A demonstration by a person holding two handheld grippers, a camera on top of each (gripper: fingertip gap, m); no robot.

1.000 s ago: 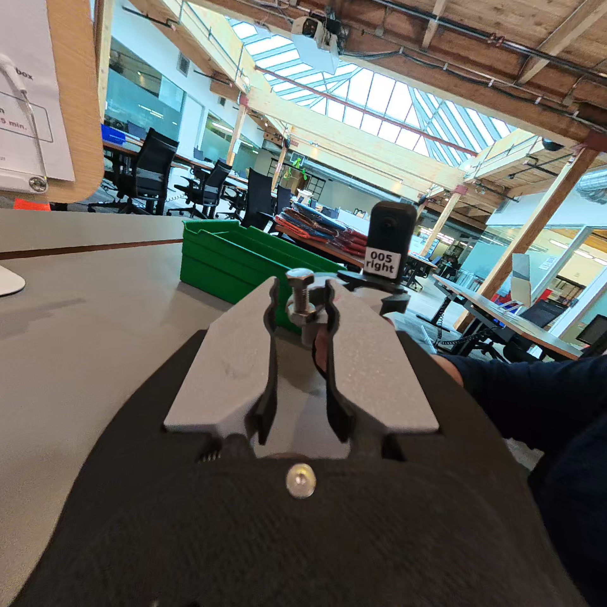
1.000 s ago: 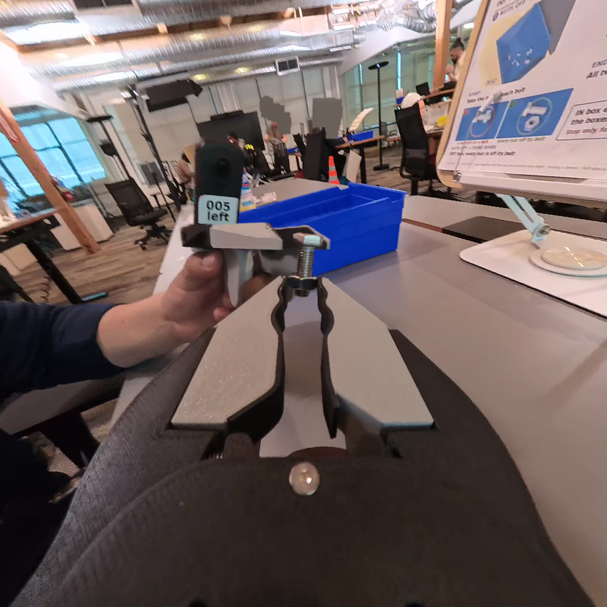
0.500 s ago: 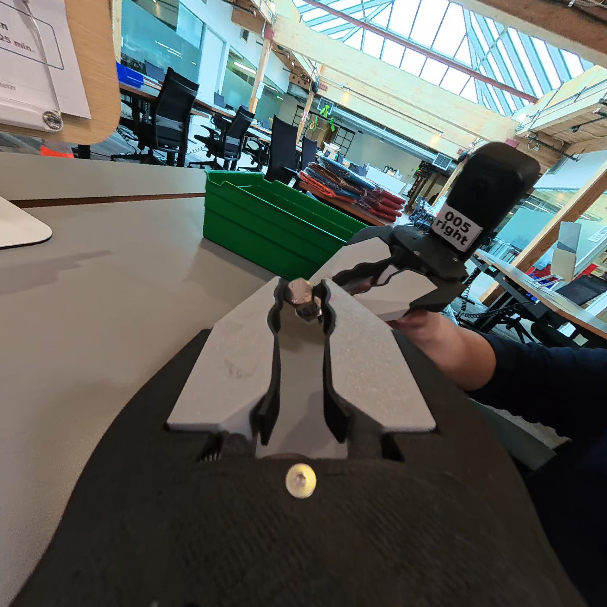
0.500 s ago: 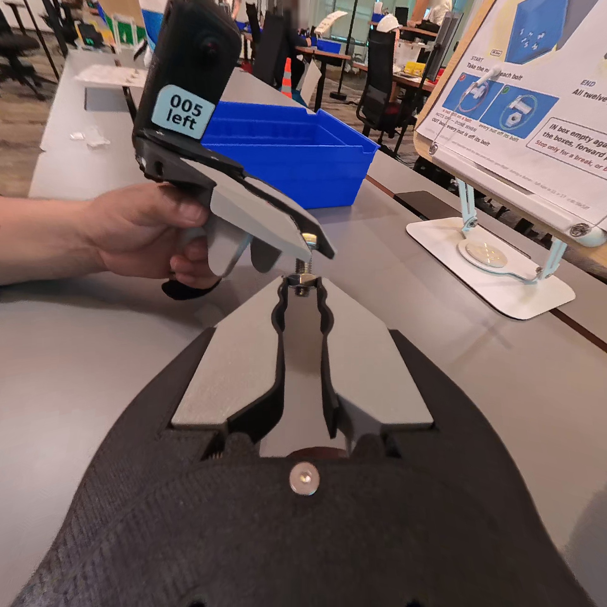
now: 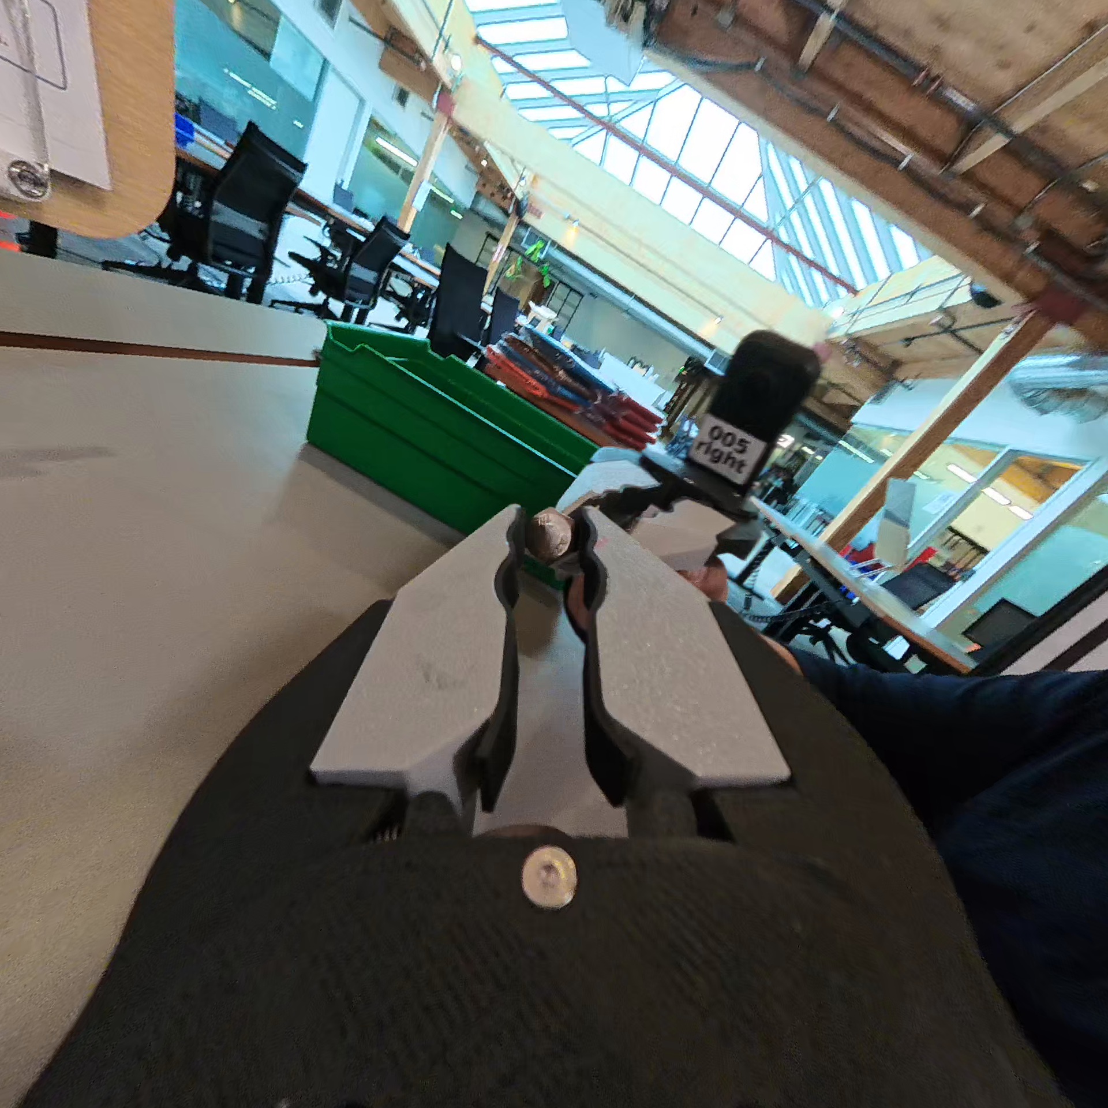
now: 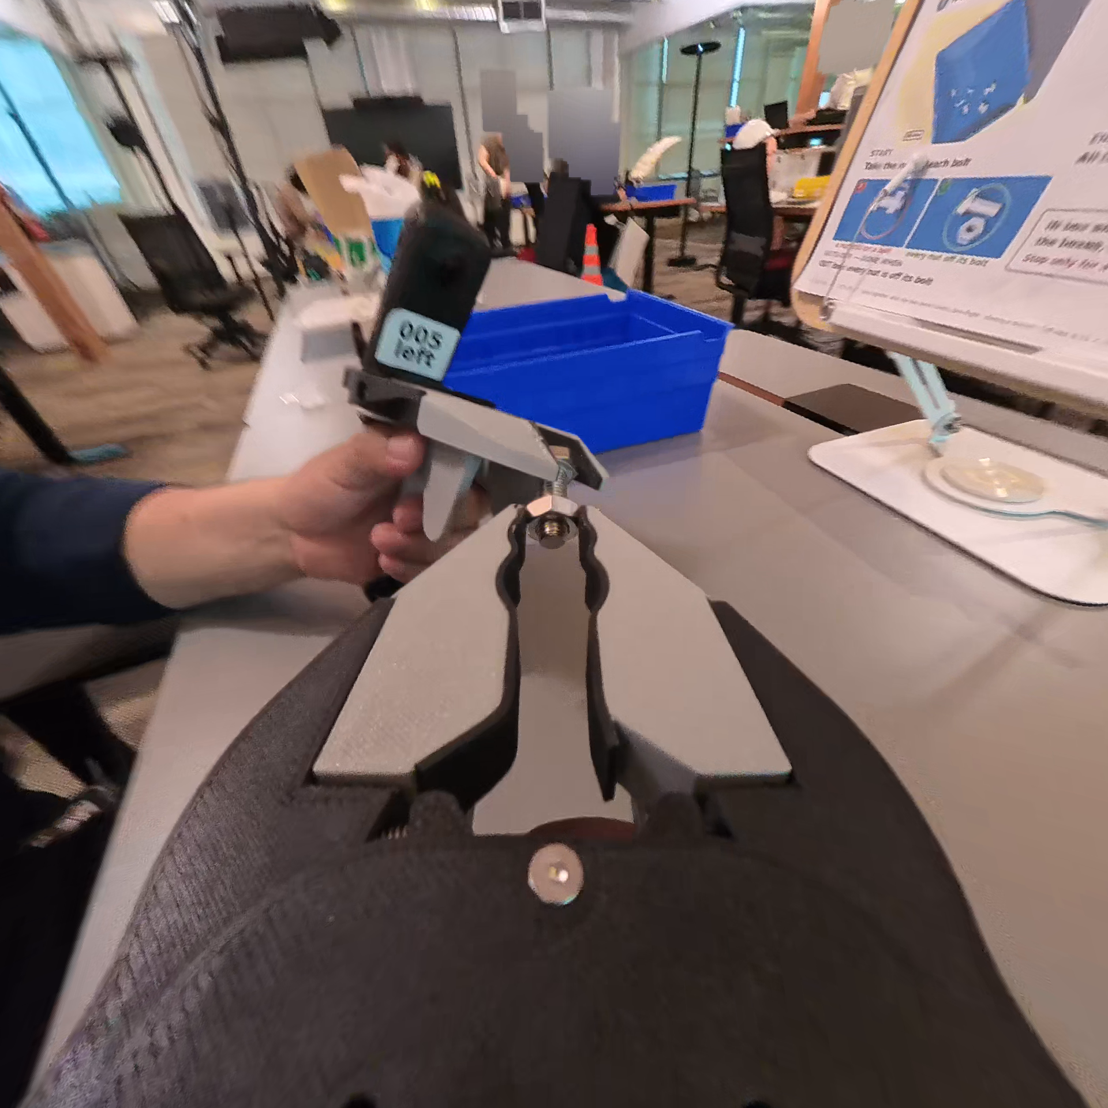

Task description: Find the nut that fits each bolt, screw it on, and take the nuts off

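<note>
My left gripper [image 5: 550, 535] is shut on the head of a steel bolt [image 5: 548, 538], held above the grey table. My right gripper [image 6: 550, 527] is shut on the hex nut [image 6: 550, 508] threaded on that bolt; the bolt's threaded end [image 6: 551, 530] faces my right camera through the nut. In the right wrist view the left gripper [image 6: 569, 458] comes in from the left, held by a hand [image 6: 354, 509], with the bolt's shaft [image 6: 560, 473] running down from it to the nut. In the left wrist view the right gripper [image 5: 605, 500] sits just behind the bolt.
A green bin [image 5: 419, 431] stands on the table behind the grippers in the left wrist view. A blue bin [image 6: 599, 372] stands behind in the right wrist view. An instruction sheet on a white stand [image 6: 959, 491] is at the right. Office chairs and desks lie beyond. The tips of both grippers are at nearly the same place.
Both grippers have turned about the bolt while staying shut on it. The bolt went from upright to tilted; its head now points at the left camera and its threaded end at the right camera.
</note>
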